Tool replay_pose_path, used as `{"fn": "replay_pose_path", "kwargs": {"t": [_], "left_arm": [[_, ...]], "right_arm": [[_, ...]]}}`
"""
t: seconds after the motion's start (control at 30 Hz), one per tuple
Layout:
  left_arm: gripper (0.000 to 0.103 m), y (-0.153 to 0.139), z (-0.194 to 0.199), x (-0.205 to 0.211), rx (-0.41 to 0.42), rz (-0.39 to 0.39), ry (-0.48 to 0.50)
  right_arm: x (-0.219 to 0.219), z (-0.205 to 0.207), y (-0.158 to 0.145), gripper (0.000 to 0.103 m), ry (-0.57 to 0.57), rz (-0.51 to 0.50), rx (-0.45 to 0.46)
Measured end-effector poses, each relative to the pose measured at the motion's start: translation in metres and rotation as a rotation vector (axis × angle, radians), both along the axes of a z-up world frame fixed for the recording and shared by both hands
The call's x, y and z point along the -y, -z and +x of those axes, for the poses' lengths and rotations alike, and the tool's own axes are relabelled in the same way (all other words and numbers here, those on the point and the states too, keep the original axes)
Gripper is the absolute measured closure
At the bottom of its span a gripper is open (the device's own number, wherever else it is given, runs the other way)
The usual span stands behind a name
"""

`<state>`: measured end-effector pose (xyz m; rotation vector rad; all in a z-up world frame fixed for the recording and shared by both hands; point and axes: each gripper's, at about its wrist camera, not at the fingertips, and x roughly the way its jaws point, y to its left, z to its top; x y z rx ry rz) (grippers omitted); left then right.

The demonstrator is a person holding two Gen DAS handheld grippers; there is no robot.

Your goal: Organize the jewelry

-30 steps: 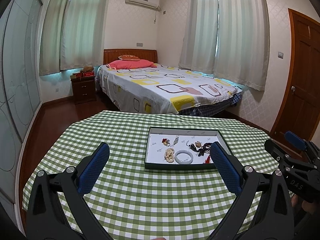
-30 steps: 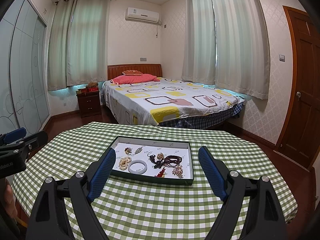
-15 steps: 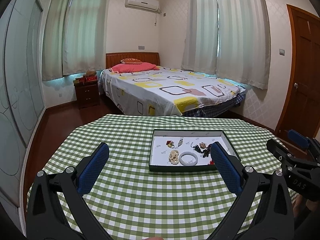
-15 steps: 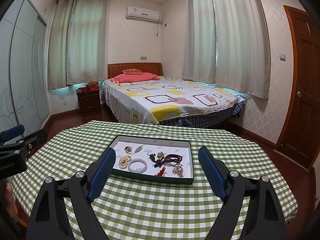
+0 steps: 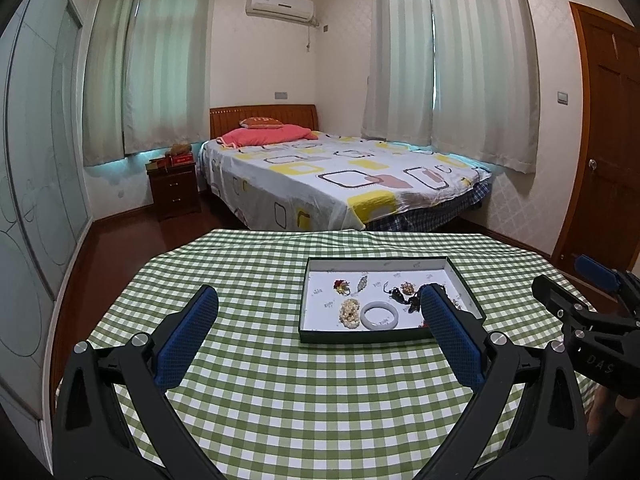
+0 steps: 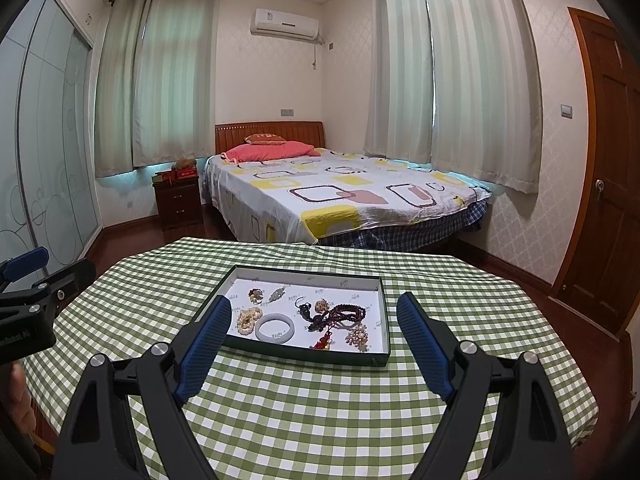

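A shallow dark-green tray (image 5: 360,337) (image 6: 304,354) with a white floor lies on the checked tablecloth. In it are a pale jade bangle (image 5: 379,315) (image 6: 275,329), a cream pearl cluster (image 5: 349,310) (image 6: 249,319), a dark bead string with a red tassel (image 6: 340,316), a gold beaded piece (image 6: 359,336) and small brooches (image 5: 342,286). My left gripper (image 5: 318,320) hangs open above the cloth, short of the tray and left of it. My right gripper (image 6: 316,324) is open too, framing the tray from the near side. Neither holds anything.
The round table (image 6: 440,420) wears a green-and-white checked cloth. Behind it stand a bed (image 5: 340,176), a dark nightstand (image 5: 174,190) and curtained windows. A wooden door (image 6: 608,184) is at the right. Each gripper shows at the edge of the other's view.
In the left wrist view the tray has slid slightly right and the view has levelled out a little. The right wrist view is unchanged. Both grippers stay open.
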<state>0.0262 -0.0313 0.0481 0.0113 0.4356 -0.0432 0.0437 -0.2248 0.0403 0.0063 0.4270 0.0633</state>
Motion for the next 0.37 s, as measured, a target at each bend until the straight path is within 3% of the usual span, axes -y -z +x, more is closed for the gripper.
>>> {"fn": "replay_pose_path", "kwargs": {"t": [0.17, 0.37], "left_arm": [[0.004, 0.011, 0.014, -0.006, -0.025, 0.005, -0.011], [0.004, 0.042, 0.052, -0.023, -0.118, -0.015, -0.026]], "right_arm": [[0.001, 0.008, 0.007, 0.021, 0.002, 0.004, -0.014], [0.013, 0.035, 0.026, 0.021, 0.028, -0.002, -0.05]]}}
